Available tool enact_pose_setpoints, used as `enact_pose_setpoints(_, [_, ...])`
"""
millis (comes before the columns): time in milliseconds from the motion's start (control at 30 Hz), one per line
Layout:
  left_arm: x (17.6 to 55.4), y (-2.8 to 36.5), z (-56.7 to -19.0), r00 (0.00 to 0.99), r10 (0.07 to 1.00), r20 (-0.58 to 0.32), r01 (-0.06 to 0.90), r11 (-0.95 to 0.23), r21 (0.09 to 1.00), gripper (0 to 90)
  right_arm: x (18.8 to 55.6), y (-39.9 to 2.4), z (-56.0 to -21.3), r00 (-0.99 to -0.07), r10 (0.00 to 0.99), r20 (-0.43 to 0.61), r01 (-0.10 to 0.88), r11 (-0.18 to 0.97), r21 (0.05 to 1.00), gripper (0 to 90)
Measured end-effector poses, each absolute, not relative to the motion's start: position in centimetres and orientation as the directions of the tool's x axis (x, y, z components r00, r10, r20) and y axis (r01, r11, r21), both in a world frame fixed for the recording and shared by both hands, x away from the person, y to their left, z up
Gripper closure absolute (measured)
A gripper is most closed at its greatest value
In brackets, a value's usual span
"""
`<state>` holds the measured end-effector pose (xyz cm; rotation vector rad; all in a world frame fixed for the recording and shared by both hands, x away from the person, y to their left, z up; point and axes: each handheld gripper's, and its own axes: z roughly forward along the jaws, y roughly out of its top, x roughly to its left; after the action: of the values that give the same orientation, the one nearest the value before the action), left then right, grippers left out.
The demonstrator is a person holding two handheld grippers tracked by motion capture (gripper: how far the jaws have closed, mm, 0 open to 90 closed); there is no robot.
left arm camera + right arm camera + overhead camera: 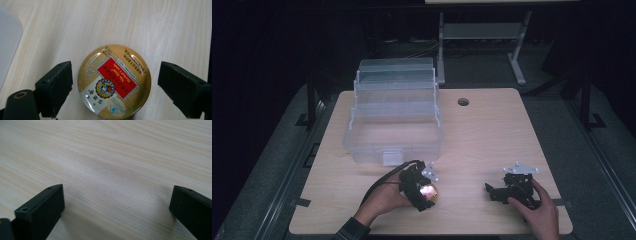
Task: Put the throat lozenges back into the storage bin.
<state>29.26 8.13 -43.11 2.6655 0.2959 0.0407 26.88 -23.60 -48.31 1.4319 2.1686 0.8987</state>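
Observation:
A round gold tin (114,81) with a red label lies flat on the wooden table (492,135). My left gripper (115,86) is open, its two black jaws standing on either side of the tin with a gap on each side. From the high view the tin (430,192) glows just under the left gripper (419,187), near the table's front edge. My right gripper (116,205) is open over bare wood with nothing between its jaws; it rests in a hand at the front right (507,190).
A clear plastic organiser box (393,127) with stepped trays stands open at the back left of the table. A cable hole (463,102) sits near the far edge. A pale corner of the box (8,42) lies at the left of the left gripper view.

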Motion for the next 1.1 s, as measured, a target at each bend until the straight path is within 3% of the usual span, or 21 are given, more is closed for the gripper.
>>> enact_pose_setpoints(1100, [29.3, 7.7, -45.0, 0.976, 0.217, -0.009, 0.201, -0.887, 0.417, 16.8, 26.9, -23.6, -48.3, -0.402, 0.915, 0.026, 0.665, 0.273, 0.695, 0.0])
